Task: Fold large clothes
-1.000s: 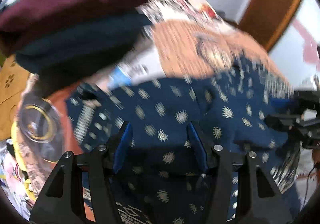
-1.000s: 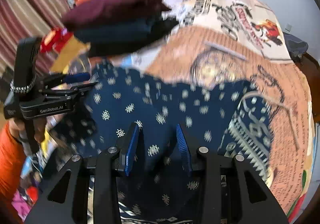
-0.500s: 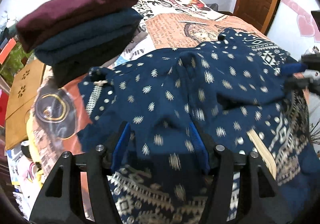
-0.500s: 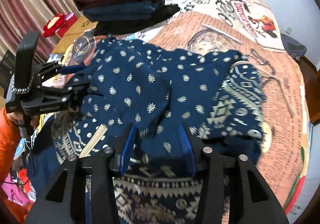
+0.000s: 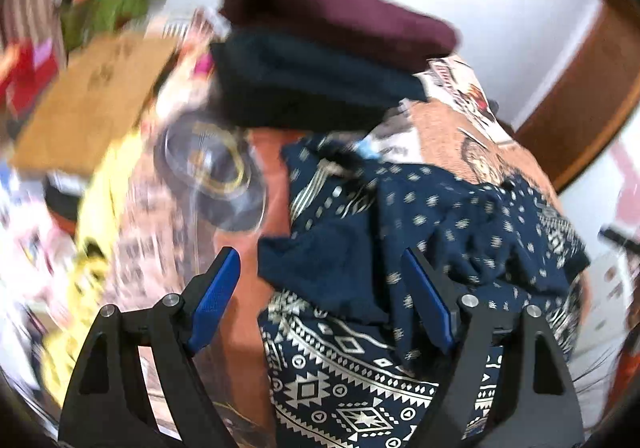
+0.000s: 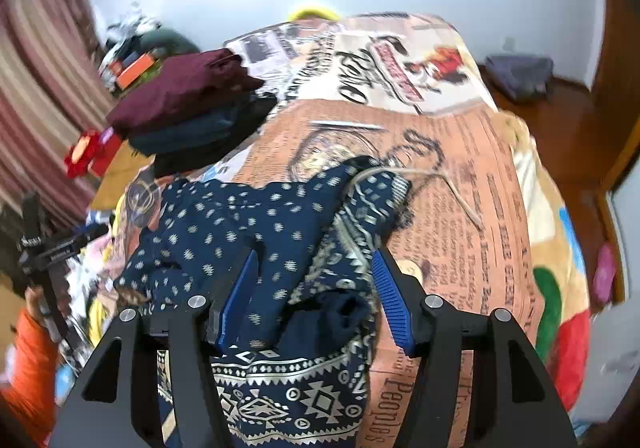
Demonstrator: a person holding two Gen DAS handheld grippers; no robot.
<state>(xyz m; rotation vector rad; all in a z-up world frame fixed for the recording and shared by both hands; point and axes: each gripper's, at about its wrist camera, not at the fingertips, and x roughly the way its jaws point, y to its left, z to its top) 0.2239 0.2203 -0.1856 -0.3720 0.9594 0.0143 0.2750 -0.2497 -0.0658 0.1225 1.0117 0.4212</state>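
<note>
Navy garment [image 5: 420, 216]; person's orange sleeve [image 6: 24, 360] right-view only

Both grippers point steeply down. The left gripper [image 5: 320, 296] has its jaws spread wide and opening, its pads [image 5: 216, 296] pressing on nothing. The right gripper [image 6: 316, 292] is also opening, pads [image 6: 390, 304] free. An orange sleeve [image 6: 28, 364] shows behind the left.

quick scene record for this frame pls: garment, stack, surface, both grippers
garment: navy patterned cloth, bunched on the bed, geometric border nearest camera
stack: folded clothes, maroon on top, beyond the garment
surface: newspaper-print bedspread
left gripper: jaws opening, pads clear of the cloth
right gripper: jaws opening, cloth between the jaws, not pinched
</note>
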